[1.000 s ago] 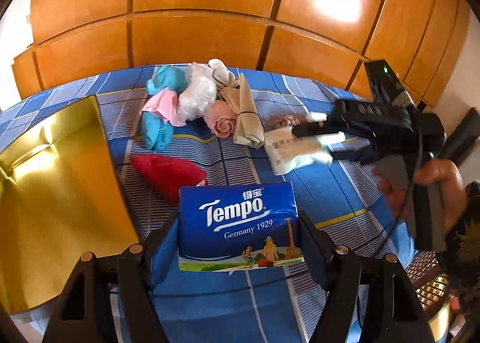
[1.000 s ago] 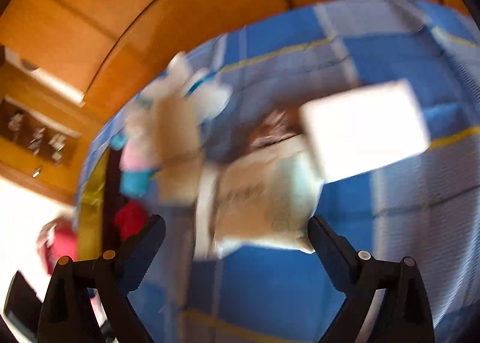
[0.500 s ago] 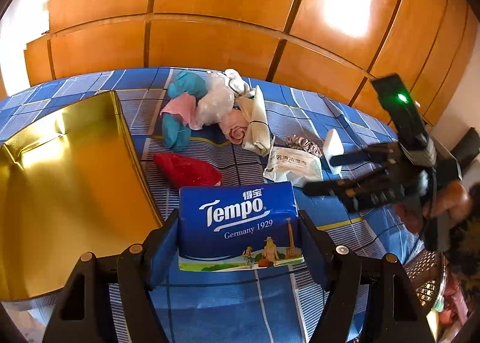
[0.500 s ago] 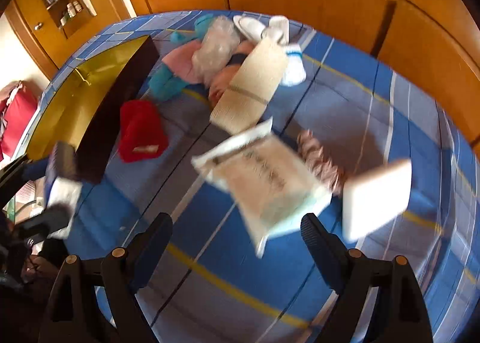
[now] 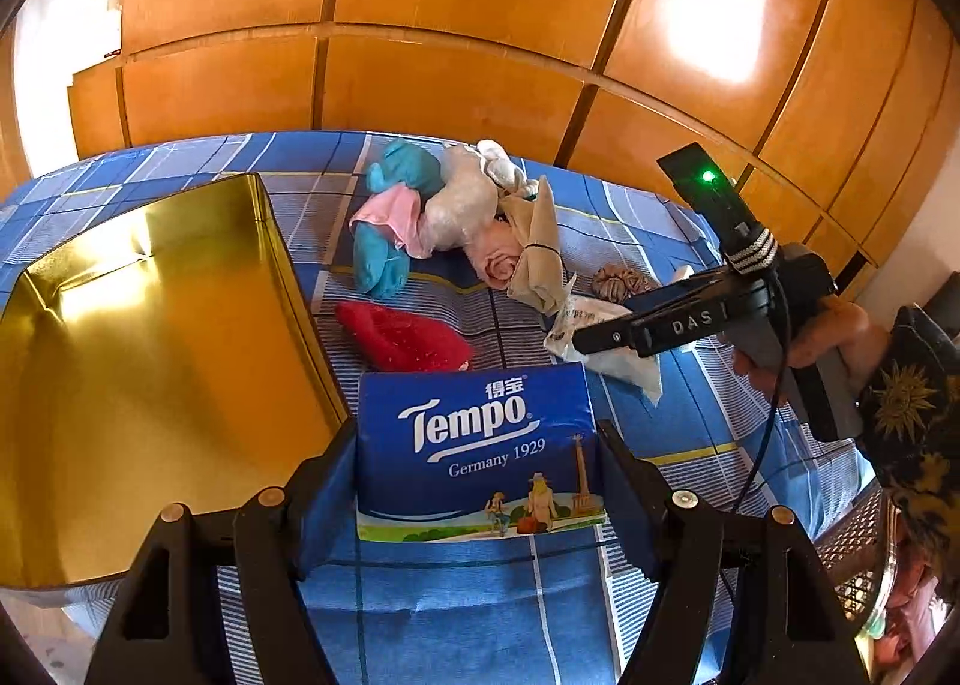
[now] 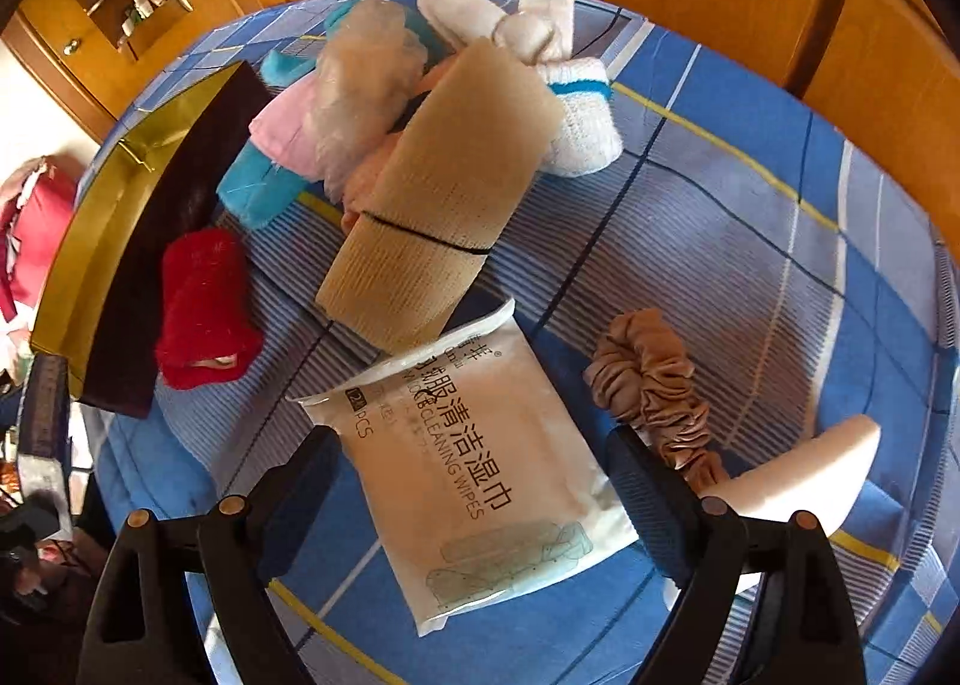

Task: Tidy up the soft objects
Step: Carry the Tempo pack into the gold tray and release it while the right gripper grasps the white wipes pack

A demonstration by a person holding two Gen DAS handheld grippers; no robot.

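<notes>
Gold tin point(image 5: 150, 325) far left on blue checked cloth point(image 5: 690, 421), open, nothing inside. Left gripper point(image 5: 477, 481) clamped on blue tissue pack point(image 5: 474, 445), pack just right of tin's near corner; drop likely needs short shift leftward. Red cloth point(image 5: 402, 337) beyond pack. Right gripper point(image 6: 474, 499) spread wide, empty, straddling wipes pack point(image 6: 480, 481) flat on cloth. Pack's long axis runs diagonal between fingers. Brown scrunchie point(image 6: 654, 385) just right.

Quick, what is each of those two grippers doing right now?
Left gripper: closed on the blue Tempo tissue pack, holding it.
Right gripper: open, holding nothing; the white wipes pack lies between its fingers on the bed.
</notes>
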